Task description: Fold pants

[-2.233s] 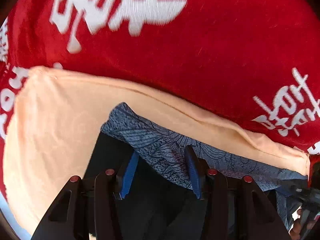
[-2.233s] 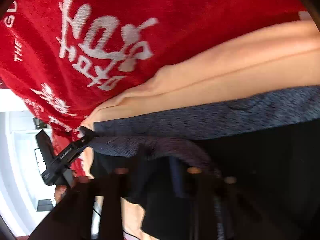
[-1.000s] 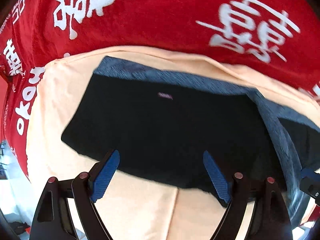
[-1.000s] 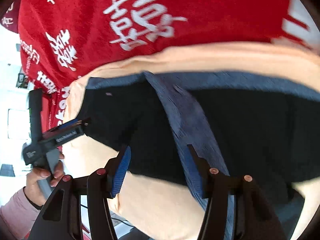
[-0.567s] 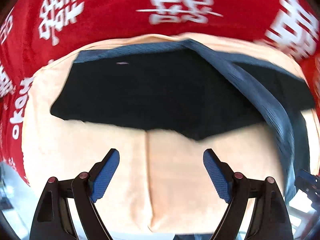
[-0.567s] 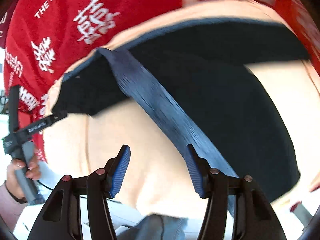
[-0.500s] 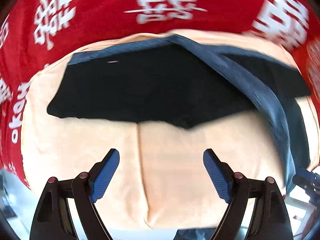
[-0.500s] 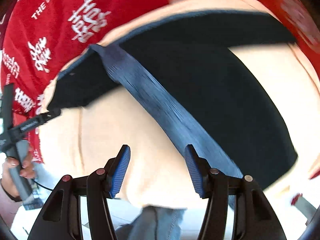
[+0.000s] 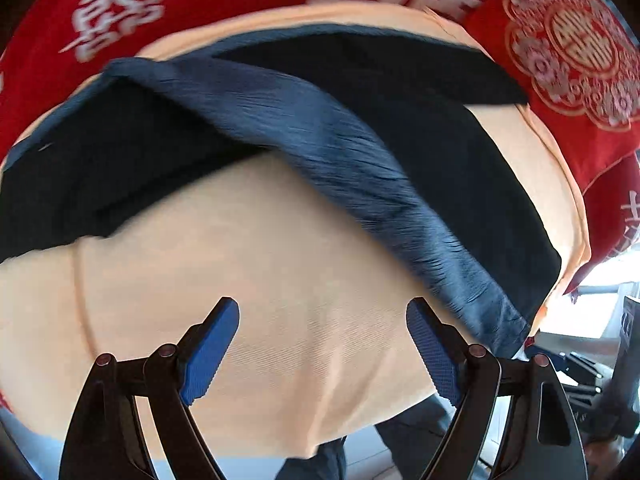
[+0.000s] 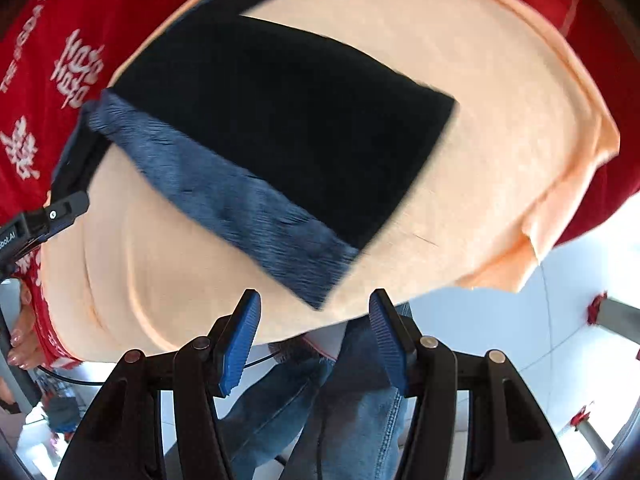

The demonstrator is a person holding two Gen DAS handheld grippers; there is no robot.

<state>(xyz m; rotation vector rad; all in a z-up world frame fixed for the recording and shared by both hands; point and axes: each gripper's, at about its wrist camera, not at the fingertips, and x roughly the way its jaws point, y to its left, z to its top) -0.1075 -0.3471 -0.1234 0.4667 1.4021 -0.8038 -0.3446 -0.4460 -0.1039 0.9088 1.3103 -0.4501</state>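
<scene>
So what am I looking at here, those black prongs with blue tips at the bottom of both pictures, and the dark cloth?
Those are two hand-held grippers, one in each of a person's hands, each carrying its own wide-angle camera looking down along its jaws. One picture comes from the left gripper, the other from the right gripper. Both have their jaws open and hold nothing. Below lie folded black pants with a blue-grey patterned band, on a peach cloth spread over a red cloth with white lettering.
</scene>
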